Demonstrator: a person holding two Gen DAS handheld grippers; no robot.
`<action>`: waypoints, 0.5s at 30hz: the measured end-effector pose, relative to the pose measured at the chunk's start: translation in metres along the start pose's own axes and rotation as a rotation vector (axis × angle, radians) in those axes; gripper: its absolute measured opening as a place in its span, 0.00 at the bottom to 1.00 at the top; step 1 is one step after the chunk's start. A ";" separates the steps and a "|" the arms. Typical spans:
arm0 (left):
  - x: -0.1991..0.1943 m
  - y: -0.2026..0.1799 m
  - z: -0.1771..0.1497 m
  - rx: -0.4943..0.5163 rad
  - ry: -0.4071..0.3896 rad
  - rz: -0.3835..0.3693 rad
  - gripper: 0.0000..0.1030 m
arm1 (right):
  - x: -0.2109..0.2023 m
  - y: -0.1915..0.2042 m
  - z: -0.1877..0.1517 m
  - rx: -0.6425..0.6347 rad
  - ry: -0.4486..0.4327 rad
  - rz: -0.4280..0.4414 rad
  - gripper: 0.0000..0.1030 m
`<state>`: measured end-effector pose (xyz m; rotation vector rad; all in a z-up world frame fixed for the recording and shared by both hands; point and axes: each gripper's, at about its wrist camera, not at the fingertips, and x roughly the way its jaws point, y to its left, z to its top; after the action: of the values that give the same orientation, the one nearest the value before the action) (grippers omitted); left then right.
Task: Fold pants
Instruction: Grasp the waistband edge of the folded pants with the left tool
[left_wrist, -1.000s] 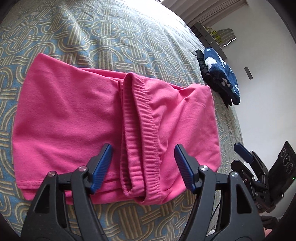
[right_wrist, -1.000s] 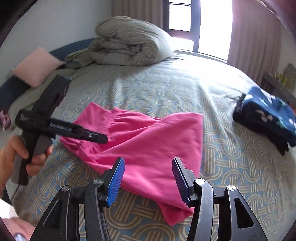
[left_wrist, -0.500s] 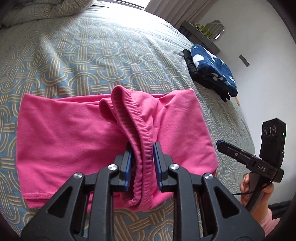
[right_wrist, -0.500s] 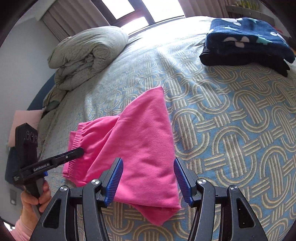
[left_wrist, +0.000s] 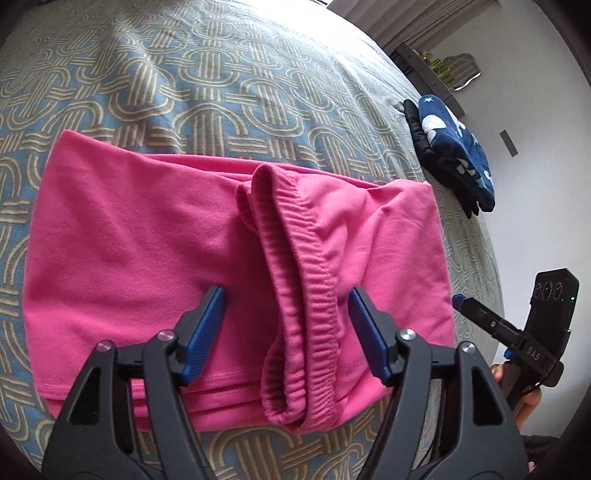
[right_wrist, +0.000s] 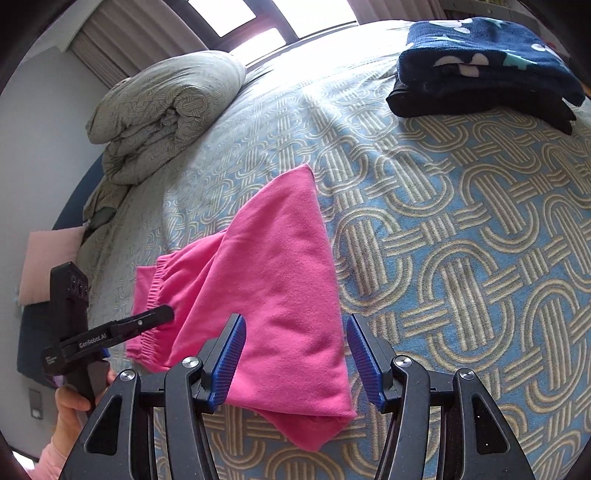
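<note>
Left wrist view: we see pink pants (left_wrist: 155, 258) folded on bed (left_wrist: 221, 92), waistband (left_wrist: 306, 295) ridged up between just-reopened pads of left hand-held gripper (left_wrist: 286, 332), nothing gripped. Right hand-held gripper (right_wrist: 293, 360) gapes over folded corner, holding nothing. Risk we judge: loose ridge slumps, fold unravels.

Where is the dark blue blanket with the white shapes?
The dark blue blanket lies folded on the patterned bed cover, top right in the right wrist view, beyond the pink pants and apart from them.
</note>
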<state>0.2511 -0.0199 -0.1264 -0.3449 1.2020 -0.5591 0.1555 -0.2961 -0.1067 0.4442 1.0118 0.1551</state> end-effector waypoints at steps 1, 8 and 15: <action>0.000 -0.001 0.002 0.002 0.017 -0.049 0.18 | 0.001 0.001 0.000 0.000 0.003 -0.003 0.56; -0.033 -0.035 0.003 0.105 -0.060 -0.074 0.15 | -0.001 0.007 0.004 -0.023 -0.001 -0.017 0.56; -0.078 -0.049 0.020 0.193 -0.123 0.006 0.15 | -0.004 0.008 0.010 -0.020 0.013 -0.032 0.56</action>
<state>0.2395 -0.0155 -0.0330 -0.2089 1.0210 -0.6345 0.1626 -0.2932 -0.0959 0.4095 1.0289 0.1396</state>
